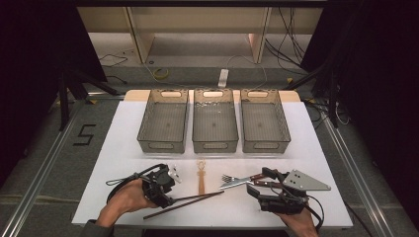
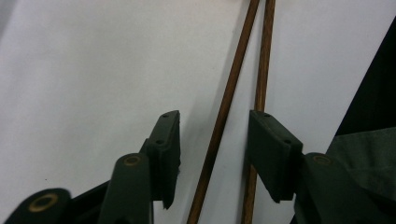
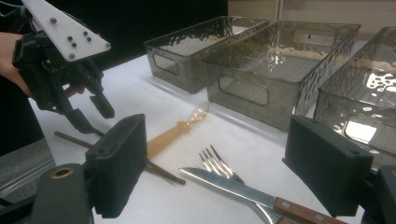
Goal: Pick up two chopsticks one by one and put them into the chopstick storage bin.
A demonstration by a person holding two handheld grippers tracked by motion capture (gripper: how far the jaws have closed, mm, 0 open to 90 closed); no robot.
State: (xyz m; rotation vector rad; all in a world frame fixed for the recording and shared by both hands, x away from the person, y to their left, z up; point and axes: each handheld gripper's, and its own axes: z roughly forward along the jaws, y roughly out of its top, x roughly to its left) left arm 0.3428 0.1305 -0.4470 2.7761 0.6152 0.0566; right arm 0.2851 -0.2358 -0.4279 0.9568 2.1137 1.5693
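A: Where do we stand with the left claw point(image 1: 170, 183)?

B: Its jaws are apart and lowered over the chopsticks point(image 1: 185, 204). In the left gripper view the two sticks point(image 2: 233, 93) run up between the jaws, one near the middle of the gap, the other just beside the right-hand jaw. Nothing is clamped yet, as far as we can tell.

A: And the chopsticks themselves?

B: They lie flat on the white tabletop point(image 1: 123, 138), at the front, left of centre. Their long axis runs from the near left up toward the spoon point(image 1: 201, 175) and the knife point(image 1: 239, 181), the two sticks closing together at that far end.

A: So which relation do we watch?

B: The sticks run lengthwise through the gap, so the jaws would close across the sticks' width. We judge that right for a pinch, provided both sticks stay inside the gap.

A: The right claw point(image 1: 261, 183)?

B: Also spread wide, holding nothing. It sits over the handles of the knife and fork point(image 1: 232, 178), with the blade point(image 3: 224, 184) and tines point(image 3: 215, 158) pointing away between its jaws. It is well apart from the chopsticks, so the left hand point(image 1: 123, 200) is clearly the nearer one for them.

A: And the target?

B: Three grey bins point(image 1: 214, 121) stand side by side at the back; which one takes the chopsticks we cannot tell.
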